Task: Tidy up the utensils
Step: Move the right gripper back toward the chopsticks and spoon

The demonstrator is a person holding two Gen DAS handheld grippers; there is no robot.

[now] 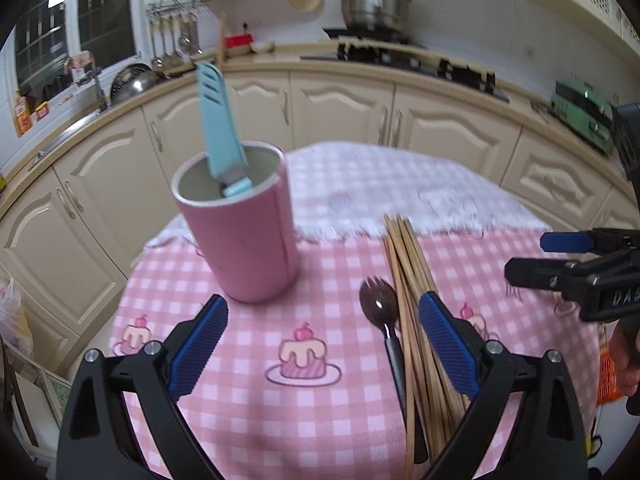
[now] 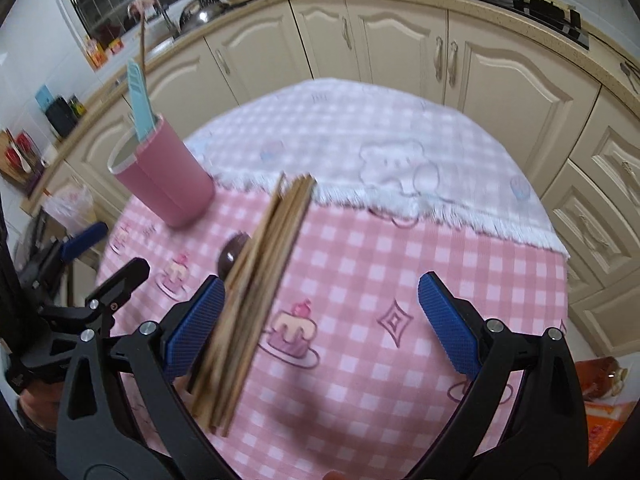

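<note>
Pink cup: stands upright on the counter at far left, on the pink checked cloth. Holds one blue sheathed knife, leaning against the rim, tip end up.

Left hand-held gripper: jaws spread wide, holding nothing. Hovers low over the cloth, with the cup ahead and to its left.

Dark spork: lies flat on the counter, bowl and tines pointing away toward the cabinets, handle running back toward the left hand-held gripper. Sits just beside the chopsticks, on their left.

Chopsticks: a loose wooden bundle on the cloth, long axis running roughly front to back, far ends near the fringed white towel. In the left view the near ends pass close by the right finger of the left hand-held gripper.

Right hand-held gripper: jaws released and wide apart, nothing grasped. In its own view the bundle lies just inside its left finger, off centre, pointing ahead and slightly rightward.

Judgement: both hand-held grippers are close to the bundle; the right one already straddles it and would need to shift leftward to centre it. The cup lies well to the left of the bundle.
</note>
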